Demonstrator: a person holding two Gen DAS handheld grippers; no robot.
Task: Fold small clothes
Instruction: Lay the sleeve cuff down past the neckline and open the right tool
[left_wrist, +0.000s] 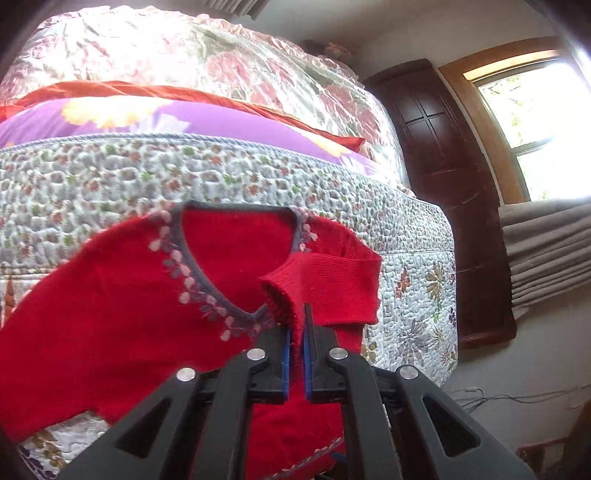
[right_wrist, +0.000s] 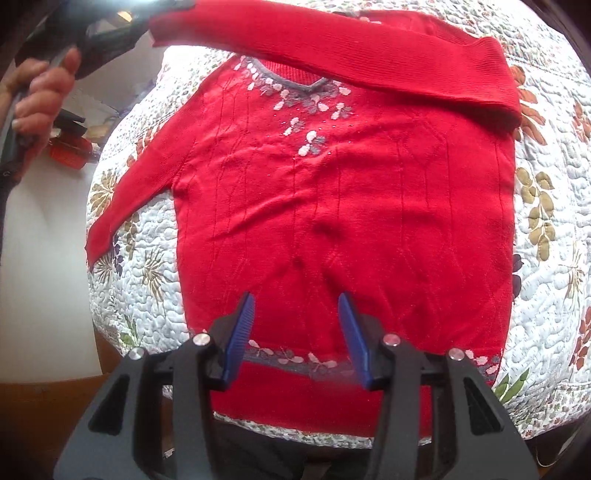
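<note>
One sleeve cuff (left_wrist: 295, 295) of the red sweater (right_wrist: 332, 206) is pinched by the left hand-held gripper (left_wrist: 297, 332); the right hand-held gripper (right_wrist: 297, 314) hovers spread above the hem.

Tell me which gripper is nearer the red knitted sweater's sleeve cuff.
Left. The left gripper is clamped on the red sleeve cuff; the right gripper hovers open over the sweater's hem.

The red knitted sweater (right_wrist: 332, 192) looks soft and matt, finely ribbed along its sleeve. Beneath it lies a puckered, quilted floral cotton bedspread (right_wrist: 546, 258). The matt black plastic right gripper (right_wrist: 297, 325) carries ridged blue rubbery pads (right_wrist: 240, 332) and shiny metal rivets.
</note>
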